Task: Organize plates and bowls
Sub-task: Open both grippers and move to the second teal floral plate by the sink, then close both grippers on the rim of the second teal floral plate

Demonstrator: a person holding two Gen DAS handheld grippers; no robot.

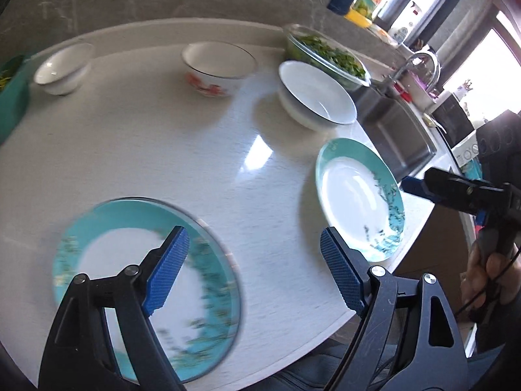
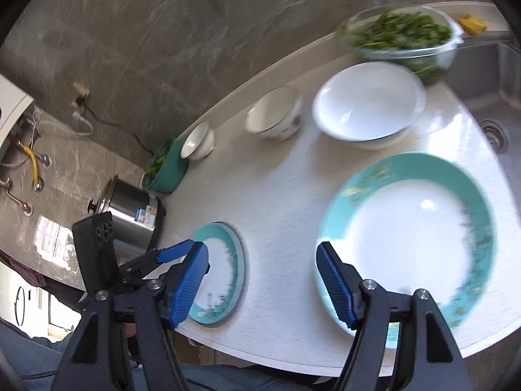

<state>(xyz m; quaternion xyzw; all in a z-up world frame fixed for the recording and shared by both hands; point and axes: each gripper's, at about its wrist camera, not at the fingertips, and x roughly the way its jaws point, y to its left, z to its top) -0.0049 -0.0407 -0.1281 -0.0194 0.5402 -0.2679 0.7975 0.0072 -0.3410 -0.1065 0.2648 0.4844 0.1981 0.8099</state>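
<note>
Two teal-rimmed white plates lie on the white counter: a small one (image 1: 136, 280) (image 2: 221, 280) near the left front edge and a larger, deeper one (image 1: 358, 195) (image 2: 413, 234) at the right. Behind stand a small white bowl (image 1: 60, 70) (image 2: 197, 143), a bowl with red flowers (image 1: 218, 68) (image 2: 275, 117) and a large white bowl (image 1: 316, 94) (image 2: 368, 101). My left gripper (image 1: 250, 270) is open, above the small plate's right side. My right gripper (image 2: 260, 283) is open, between the two plates; it also shows in the left wrist view (image 1: 420, 187).
A glass bowl of greens (image 1: 325, 53) (image 2: 400, 32) stands at the back by the steel sink (image 1: 397, 130) (image 2: 488, 97). A green container of greens (image 2: 166, 169) and a steel pot (image 2: 130, 215) stand at the counter's left end. The counter's front edge (image 1: 293, 358) is close.
</note>
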